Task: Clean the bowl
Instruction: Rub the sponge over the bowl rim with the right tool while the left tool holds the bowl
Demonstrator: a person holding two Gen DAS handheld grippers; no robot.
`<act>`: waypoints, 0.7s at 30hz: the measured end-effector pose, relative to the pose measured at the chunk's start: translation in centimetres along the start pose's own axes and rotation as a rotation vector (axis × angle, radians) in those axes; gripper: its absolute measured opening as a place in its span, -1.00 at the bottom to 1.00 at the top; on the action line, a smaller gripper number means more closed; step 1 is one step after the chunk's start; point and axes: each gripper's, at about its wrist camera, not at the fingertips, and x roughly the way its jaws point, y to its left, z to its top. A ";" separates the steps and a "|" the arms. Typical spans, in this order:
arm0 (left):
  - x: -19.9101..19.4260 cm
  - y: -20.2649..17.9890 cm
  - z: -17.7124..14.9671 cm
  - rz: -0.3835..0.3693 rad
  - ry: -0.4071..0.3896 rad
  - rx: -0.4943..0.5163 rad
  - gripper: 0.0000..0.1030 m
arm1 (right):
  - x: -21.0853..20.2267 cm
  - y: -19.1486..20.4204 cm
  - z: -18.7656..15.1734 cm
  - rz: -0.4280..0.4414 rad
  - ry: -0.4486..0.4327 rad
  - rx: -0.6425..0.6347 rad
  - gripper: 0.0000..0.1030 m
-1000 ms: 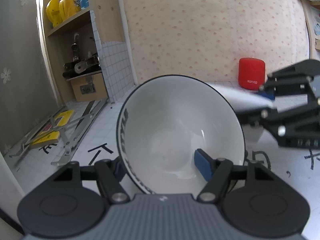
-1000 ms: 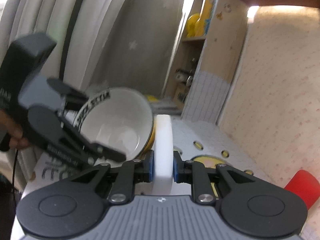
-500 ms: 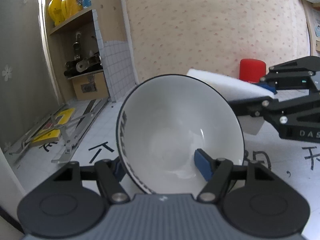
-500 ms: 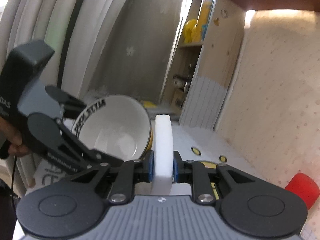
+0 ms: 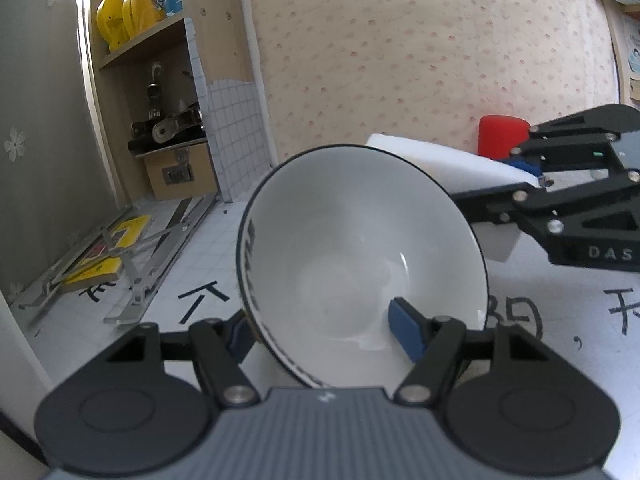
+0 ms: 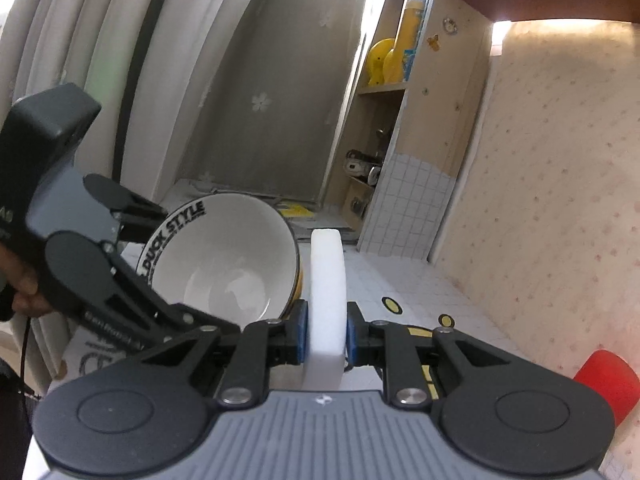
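A white bowl [image 5: 352, 248] with a black rim and black lettering is tilted on its side, its mouth facing my left camera. My left gripper [image 5: 322, 334] is shut on the bowl's lower wall, one blue pad inside and the other outside. My right gripper [image 6: 324, 332] is shut on a white sponge block [image 6: 326, 280] that stands on edge between its pads. In the right wrist view the sponge sits just right of the bowl [image 6: 224, 268], outside its rim. In the left wrist view the sponge [image 5: 452, 168] ends behind the upper right rim. Whether they touch I cannot tell.
A red cylinder [image 5: 502, 134] stands by the papered wall at the right. A shelf unit [image 5: 160, 40] with yellow items and a cardboard box [image 5: 180, 172] is at the left. A folded metal stand [image 5: 152, 252] and a yellow book lie on the white table [image 5: 560, 340]. A person's hand [image 6: 24, 292] holds the left gripper.
My right gripper has carried the sponge leftward, up to the bowl's upper right rim. The bowl and my left gripper have stayed in place.
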 end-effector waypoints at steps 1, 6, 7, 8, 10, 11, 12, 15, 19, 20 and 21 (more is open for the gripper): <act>0.0 0.0 0.0 0.000 0.000 0.000 0.31 | 0.1 0.0 0.0 0.001 0.004 -0.003 -0.63; 0.0 0.0 0.1 0.011 -0.002 0.006 0.31 | 0.2 0.3 -0.4 0.017 0.035 -0.020 -0.63; 0.0 0.0 0.2 0.017 -0.004 0.005 0.31 | 0.3 0.4 -0.4 0.020 0.037 -0.021 -0.63; 0.0 0.0 0.2 0.024 -0.008 0.004 0.31 | 0.3 0.5 -0.4 0.030 0.039 -0.025 -0.63; 0.0 0.3 0.4 0.031 -0.013 -0.005 0.31 | 0.3 0.6 -0.4 0.038 0.041 -0.029 -0.63; 0.0 0.4 0.5 0.028 -0.012 -0.011 0.31 | 0.3 0.7 -0.5 0.041 0.042 -0.032 -0.63; 0.0 0.4 0.5 0.025 -0.012 -0.014 0.31 | 0.3 0.7 -0.6 0.042 0.044 -0.033 -0.63; 0.0 0.4 0.3 0.022 -0.014 -0.020 0.31 | 0.2 0.8 -0.7 0.040 0.050 -0.034 -0.63; 0.1 0.5 0.3 0.013 -0.009 -0.025 0.28 | 0.1 0.6 -0.6 0.029 0.047 -0.033 -0.63; 0.1 0.5 0.3 0.012 -0.009 -0.027 0.28 | 0.0 0.5 -0.5 0.024 0.033 -0.026 -0.63; 0.1 0.5 0.3 0.010 -0.007 -0.031 0.28 | -0.2 0.4 -0.3 0.020 0.017 -0.017 -0.63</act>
